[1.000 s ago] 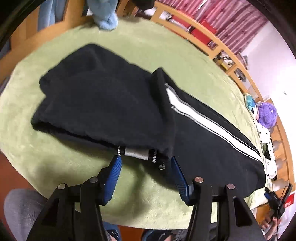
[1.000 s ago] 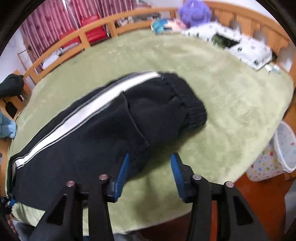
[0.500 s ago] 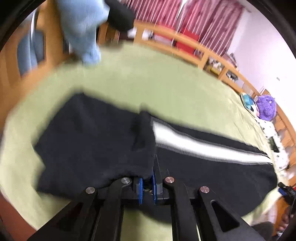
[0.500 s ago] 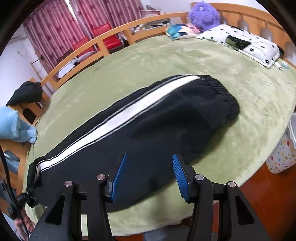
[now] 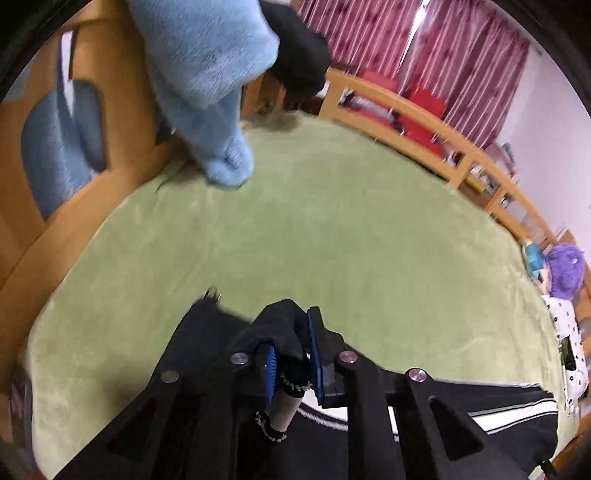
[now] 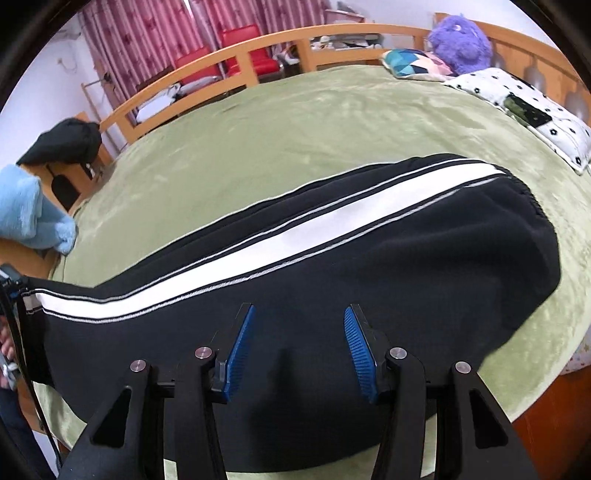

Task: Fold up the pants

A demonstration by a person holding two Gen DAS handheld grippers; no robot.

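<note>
**Left jaws bite the cuff, right jaws hang wide over the leg**

While the black pants [image 6: 369, 266] lie stretched along the near side of the green blanket [image 6: 295, 122], their white side stripe [image 6: 295, 236] runs the whole length, waistband towards the spotted pillow [image 6: 517, 107], leg end towards the blue plush throw [image 6: 33, 210]. And look at the left gripper [image 5: 291, 350]: its blue jaws have just been easing apart a little, yet a bunched fold of black cloth and the ribbed cuff [image 5: 284, 406] sit pinched between the pads, lifted clear of the blanket. Over on the waist side of the pants, the right gripper [image 6: 299, 343] hangs above the dark fabric with its jaws standing well apart and nothing between them; whether the tips brush the cloth I cannot tell. Beyond the pants, the blanket is bare up to the wooden bed rail [image 6: 229, 62]. Past that rail from the pants, red chairs [image 6: 243, 48] and pink curtains [image 6: 147, 33]. A purple plush toy [image 6: 461, 40] sits at the head end, just beyond the spotted pillow, with a patterned cushion [image 6: 410, 62] beside it. A black garment [image 6: 62, 144] drapes the rail near the blue throw.
</note>
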